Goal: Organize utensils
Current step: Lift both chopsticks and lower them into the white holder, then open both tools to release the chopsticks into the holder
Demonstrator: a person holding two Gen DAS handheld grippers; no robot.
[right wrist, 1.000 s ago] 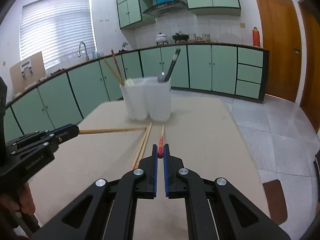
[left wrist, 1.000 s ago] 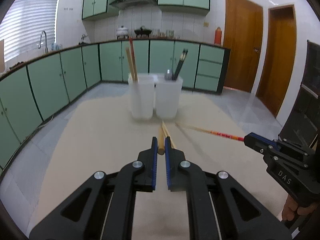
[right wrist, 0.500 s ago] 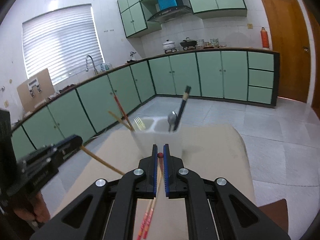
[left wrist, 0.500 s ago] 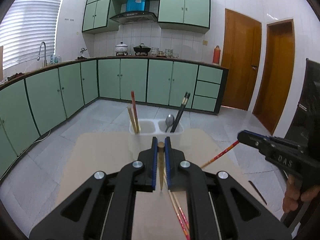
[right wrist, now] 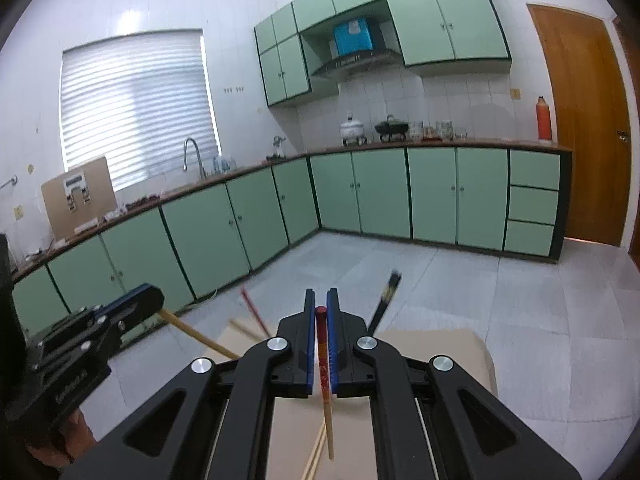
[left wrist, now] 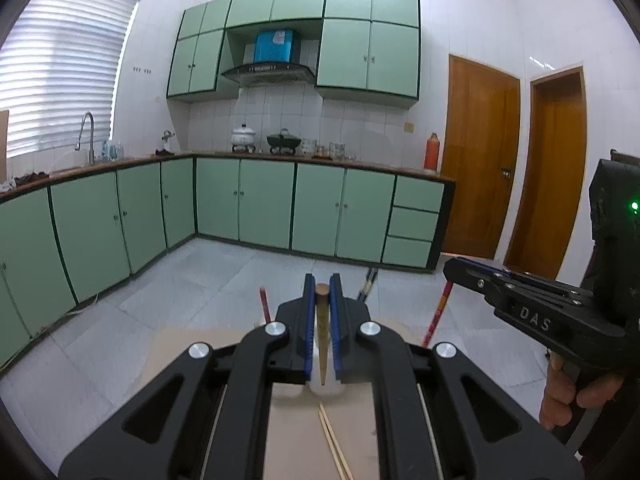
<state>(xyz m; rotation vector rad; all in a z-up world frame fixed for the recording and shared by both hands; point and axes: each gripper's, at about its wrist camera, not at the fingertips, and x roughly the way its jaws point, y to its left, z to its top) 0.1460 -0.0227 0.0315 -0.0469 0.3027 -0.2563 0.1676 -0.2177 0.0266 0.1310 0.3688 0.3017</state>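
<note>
My left gripper [left wrist: 321, 292] is shut on a plain wooden chopstick [left wrist: 321, 332] that hangs down over the beige table [left wrist: 292, 440]. My right gripper [right wrist: 320, 308] is shut on a red-topped chopstick [right wrist: 325, 376], tip pointing down. Both are raised high above the table. The white utensil holders are mostly hidden behind the jaws; a red chopstick [left wrist: 263, 304] and black chopsticks [left wrist: 367, 285] stick up from them. The right gripper also shows in the left wrist view [left wrist: 450, 270], the left one in the right wrist view [right wrist: 154, 300].
Two more wooden chopsticks [left wrist: 334, 444] lie on the table below the grippers. Green kitchen cabinets [left wrist: 264, 204] and a tiled floor [left wrist: 208, 280] lie beyond the table's far edge. Brown doors [left wrist: 480, 160] stand at the right.
Both grippers have lifted their chopsticks off the table and risen high. The chopsticks swung from lying flat to hanging steeply down. The holders dropped out of sight behind the jaws.
</note>
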